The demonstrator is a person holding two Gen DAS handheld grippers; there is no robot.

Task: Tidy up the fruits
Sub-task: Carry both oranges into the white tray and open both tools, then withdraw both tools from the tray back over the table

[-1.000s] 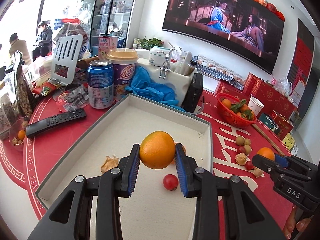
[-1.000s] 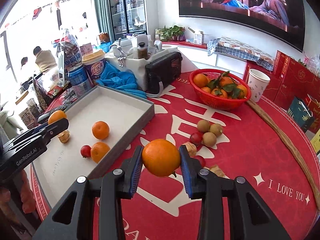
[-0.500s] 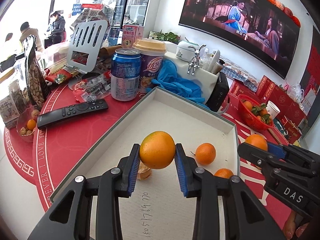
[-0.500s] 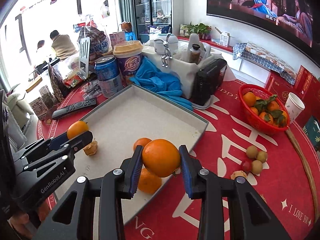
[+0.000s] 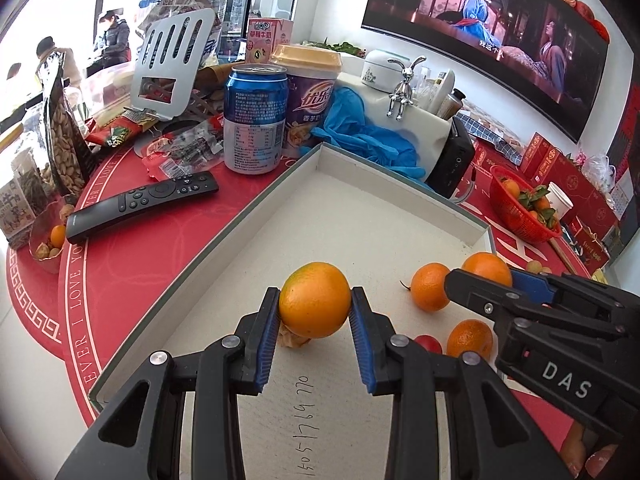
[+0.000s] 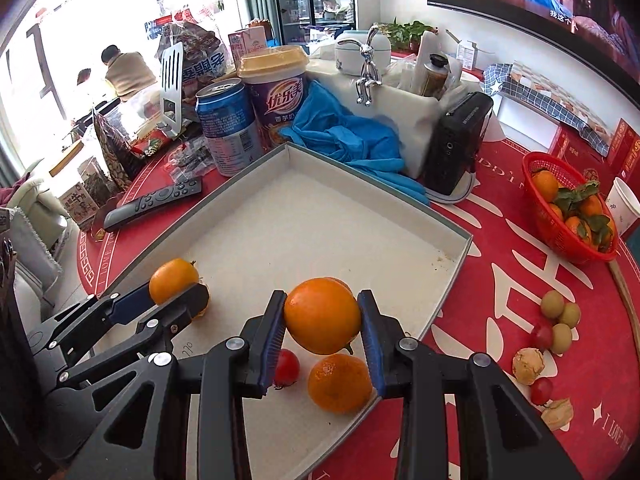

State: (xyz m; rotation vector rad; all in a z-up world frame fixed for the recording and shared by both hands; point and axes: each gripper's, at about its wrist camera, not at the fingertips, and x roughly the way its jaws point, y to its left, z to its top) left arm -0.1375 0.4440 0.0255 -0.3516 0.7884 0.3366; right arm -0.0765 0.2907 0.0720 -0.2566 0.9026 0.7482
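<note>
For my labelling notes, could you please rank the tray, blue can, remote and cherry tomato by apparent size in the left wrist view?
1. Tray
2. Blue can and remote: look alike, unranked
3. Cherry tomato, partly hidden

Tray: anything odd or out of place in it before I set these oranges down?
One thing: a crumpled, tan husk-like scrap lies on the tray floor just beneath the left gripper, unlike the whole oranges and the small red fruit nearby. Nothing looks spilled or damaged.
</note>
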